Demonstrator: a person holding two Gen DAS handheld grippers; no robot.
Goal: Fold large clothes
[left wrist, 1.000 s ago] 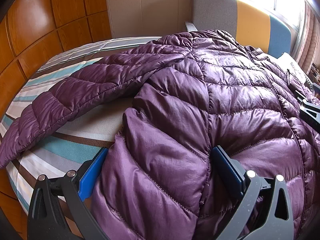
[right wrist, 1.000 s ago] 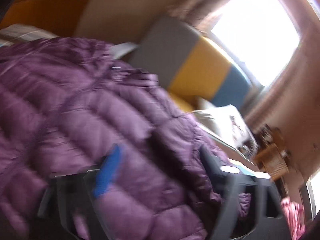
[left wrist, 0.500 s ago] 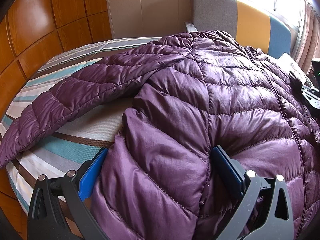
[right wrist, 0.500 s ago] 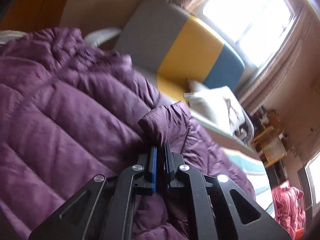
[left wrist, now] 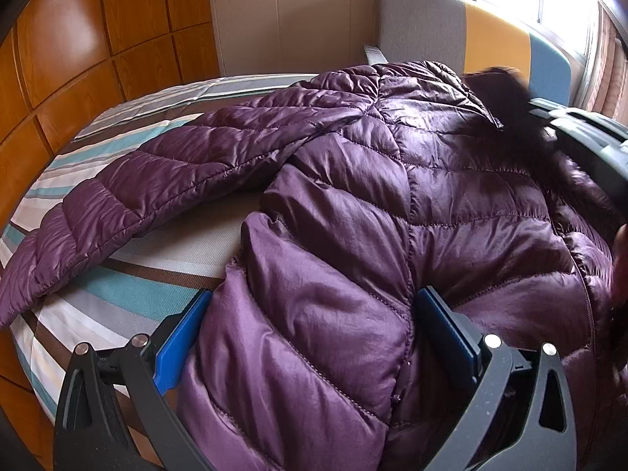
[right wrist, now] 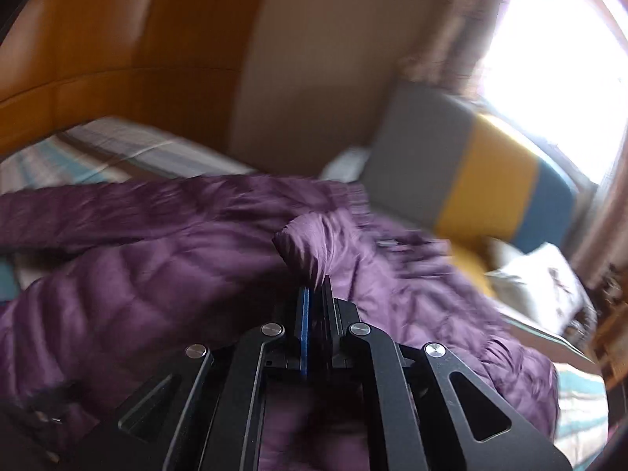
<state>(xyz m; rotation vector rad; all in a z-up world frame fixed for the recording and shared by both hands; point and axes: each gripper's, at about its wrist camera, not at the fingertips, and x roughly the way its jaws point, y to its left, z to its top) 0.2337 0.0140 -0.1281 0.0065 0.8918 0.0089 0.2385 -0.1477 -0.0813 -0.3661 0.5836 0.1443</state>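
Observation:
A purple quilted down jacket (left wrist: 353,196) lies spread on the bed, one sleeve (left wrist: 137,204) stretched out to the left. My left gripper (left wrist: 314,333) stands open at the near hem, with a thick bulge of jacket between its blue pads (left wrist: 184,337). In the right wrist view my right gripper (right wrist: 316,294) is shut on a pinched fold of the jacket (right wrist: 306,243) and holds it raised above the rest. The left wrist view shows the right gripper (left wrist: 581,137) blurred at the right edge with dark jacket cloth (left wrist: 498,82) lifted beside it.
The bed has a striped sheet (left wrist: 98,145) in teal, brown and white. Wooden wall panels (left wrist: 78,59) run along the left. A grey, yellow and blue armchair (left wrist: 471,35) stands behind the bed under a bright window. A white cushion (right wrist: 541,282) lies at the right.
My right gripper went from open around the jacket to shut on a fold, then swung left with it lifted. The left gripper and the near hem have not moved.

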